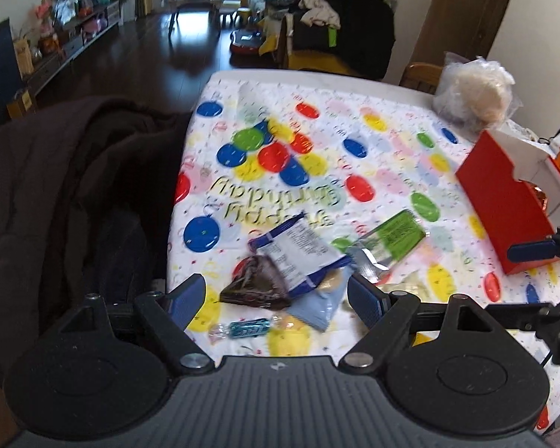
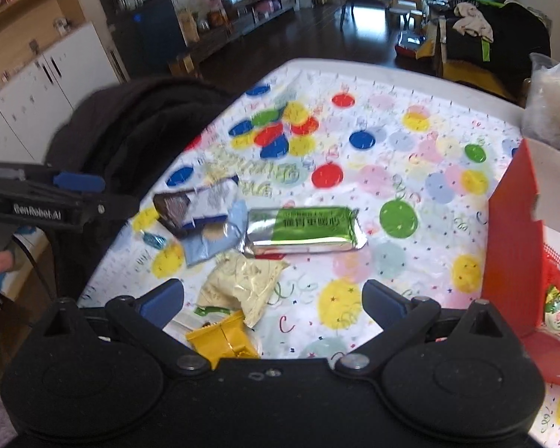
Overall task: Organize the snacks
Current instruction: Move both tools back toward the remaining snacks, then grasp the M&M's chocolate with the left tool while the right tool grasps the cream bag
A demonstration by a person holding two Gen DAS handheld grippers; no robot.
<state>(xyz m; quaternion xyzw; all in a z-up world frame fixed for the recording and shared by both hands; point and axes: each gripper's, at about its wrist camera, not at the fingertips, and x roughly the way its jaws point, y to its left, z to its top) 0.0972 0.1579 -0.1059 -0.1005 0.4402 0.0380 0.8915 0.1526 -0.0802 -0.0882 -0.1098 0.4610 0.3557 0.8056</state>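
Red cardboard is standing open at the right edge of both frames: the box (image 2: 511,257) is sitting on the desk (image 2: 410,86) with its mouth turned toward me, and a red packet (image 2: 558,306) is already lying inside it, so I am judging it to be where the snacks are going.

Snacks are lying loose in a heap at the lower middle of the left view. A white-and-blue packet (image 1: 298,250) is overlapping a dark packet (image 1: 257,283) and a pale blue pouch (image 1: 323,298), while a small blue candy (image 1: 248,327) is lying just below them. A green foil bar (image 2: 304,229) is lying flat and apart from the heap, with a cream bag (image 2: 242,285) and a yellow packet (image 2: 222,338) nearer me at the bottom of the right view.

I am holding my left gripper (image 1: 278,300) over the heap with its fingers spread wide and nothing between them, probably lining up on the dark packet. My right gripper (image 2: 272,300) is hovering likewise, wide and empty, above the cream bag. Overlapping wrappers are looking slippery, so I may be dragging a neighbour along.
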